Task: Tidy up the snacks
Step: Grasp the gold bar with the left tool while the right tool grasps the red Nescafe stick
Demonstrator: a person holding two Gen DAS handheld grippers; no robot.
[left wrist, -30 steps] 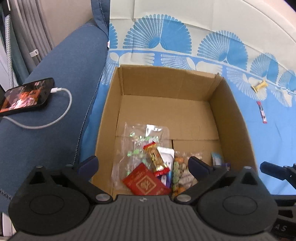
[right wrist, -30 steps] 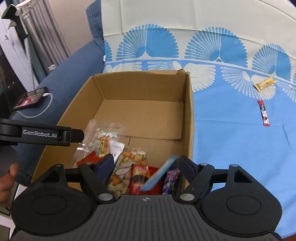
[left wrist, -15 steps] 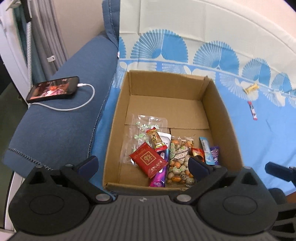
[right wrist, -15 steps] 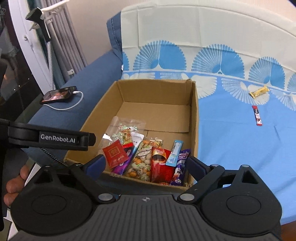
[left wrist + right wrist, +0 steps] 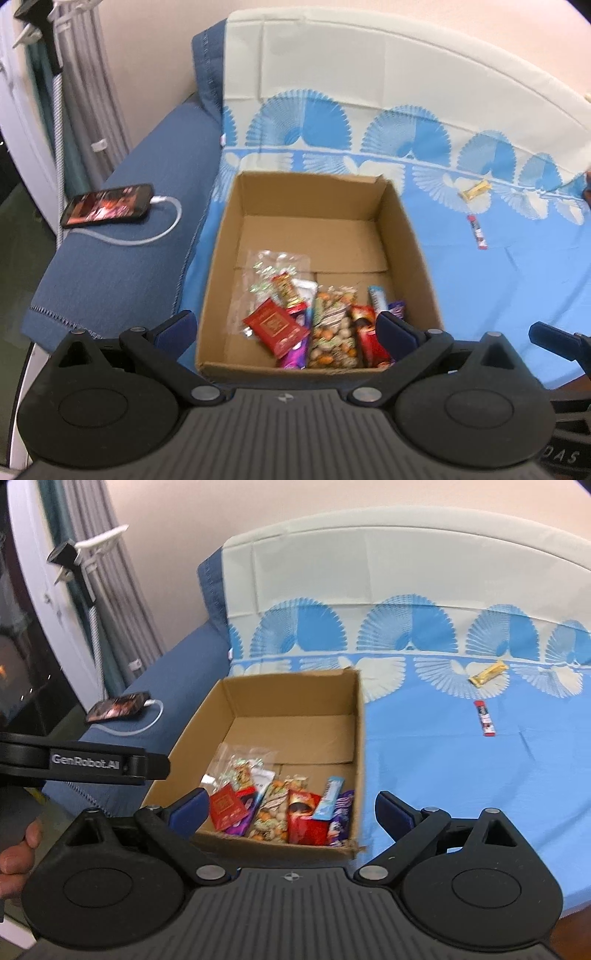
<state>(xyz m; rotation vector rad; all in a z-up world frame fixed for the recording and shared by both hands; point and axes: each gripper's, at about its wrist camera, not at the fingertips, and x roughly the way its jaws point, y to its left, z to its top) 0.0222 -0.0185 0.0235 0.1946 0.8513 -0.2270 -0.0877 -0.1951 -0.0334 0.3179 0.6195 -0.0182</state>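
Nearby, phone [image 5: 107,210] on charging cable [image 5: 147,236], cardboard box [image 5: 317,192] alongside

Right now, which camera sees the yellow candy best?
The right wrist view: the yellow candy lies whole on the blue sheet, larger and sharp enough to see. In the left wrist view it is smaller, farther off and a bit blurrier.

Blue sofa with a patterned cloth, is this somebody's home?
Probably a living room: a blue fabric sofa under a fan-patterned blue cloth, a charging black phone, and a brown cardboard box of snacks.
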